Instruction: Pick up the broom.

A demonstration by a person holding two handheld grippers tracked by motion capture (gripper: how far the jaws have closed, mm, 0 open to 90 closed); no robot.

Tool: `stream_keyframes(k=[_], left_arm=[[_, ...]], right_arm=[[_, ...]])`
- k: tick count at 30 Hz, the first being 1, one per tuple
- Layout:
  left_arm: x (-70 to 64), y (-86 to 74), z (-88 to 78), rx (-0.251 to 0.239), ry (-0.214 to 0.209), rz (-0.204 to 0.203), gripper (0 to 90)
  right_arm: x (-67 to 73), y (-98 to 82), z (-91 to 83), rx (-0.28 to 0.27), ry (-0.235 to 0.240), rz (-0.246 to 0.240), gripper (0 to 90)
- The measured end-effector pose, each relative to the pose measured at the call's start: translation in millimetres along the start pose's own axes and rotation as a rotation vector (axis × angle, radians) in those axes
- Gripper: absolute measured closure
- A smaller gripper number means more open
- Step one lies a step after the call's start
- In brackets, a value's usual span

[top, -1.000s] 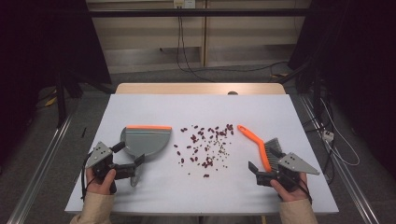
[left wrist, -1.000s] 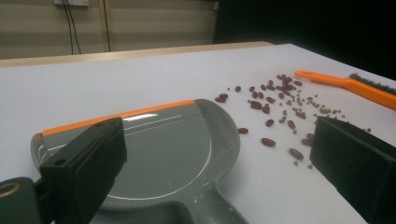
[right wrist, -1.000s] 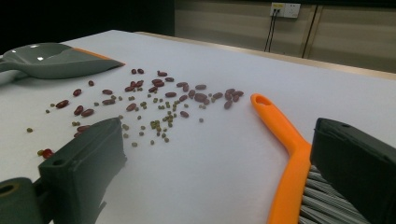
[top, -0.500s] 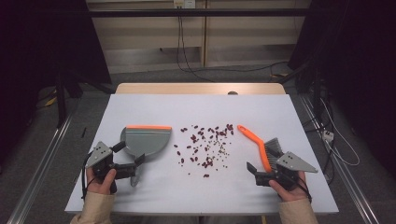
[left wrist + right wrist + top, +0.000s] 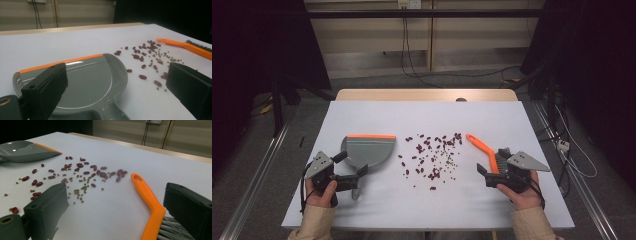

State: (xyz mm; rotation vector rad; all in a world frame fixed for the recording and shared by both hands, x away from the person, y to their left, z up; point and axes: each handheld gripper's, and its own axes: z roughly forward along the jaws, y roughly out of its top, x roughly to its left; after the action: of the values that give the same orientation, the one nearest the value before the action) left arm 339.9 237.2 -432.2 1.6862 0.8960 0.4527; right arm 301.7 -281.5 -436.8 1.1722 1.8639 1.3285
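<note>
A grey dustpan (image 5: pixel 368 151) with an orange front lip lies left of centre on the white table. My left gripper (image 5: pixel 352 169) stands open at its near end, and the left gripper view shows the dustpan (image 5: pixel 85 82) and its handle between the spread jaws. Red beans and small green ones (image 5: pixel 432 156) are scattered mid-table. An orange-handled brush (image 5: pixel 479 145) lies at the right with its bristles toward me. My right gripper (image 5: pixel 485 176) is open around the bristle end. In the right gripper view the brush (image 5: pixel 147 195) runs beside the right jaw.
The white table top (image 5: pixel 427 115) has bare surface behind the beans, with a wooden strip (image 5: pixel 427 94) along its far edge. Cables hang at the back wall, and dark floor lies on both sides of the table.
My right gripper has edged slightly forward at the brush's bristle end. The left gripper, dustpan and beans have not moved.
</note>
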Motion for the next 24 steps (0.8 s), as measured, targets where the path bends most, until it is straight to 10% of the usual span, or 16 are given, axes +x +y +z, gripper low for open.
stream_keyframes(k=[18, 24], left_arm=[[1.0, -1.0, 3.1, 0.006, -0.001, -0.011, 3.9], [1.1, -1.2, 4.1, 0.011, -0.005, -0.010, 3.8]], right_arm=[[-26.9, 18.6, 21.1, 0.120, -0.046, 0.032, 7.4], [-35.4, 20.2, 31.7, 0.222, -0.051, 0.031, 20.6]])
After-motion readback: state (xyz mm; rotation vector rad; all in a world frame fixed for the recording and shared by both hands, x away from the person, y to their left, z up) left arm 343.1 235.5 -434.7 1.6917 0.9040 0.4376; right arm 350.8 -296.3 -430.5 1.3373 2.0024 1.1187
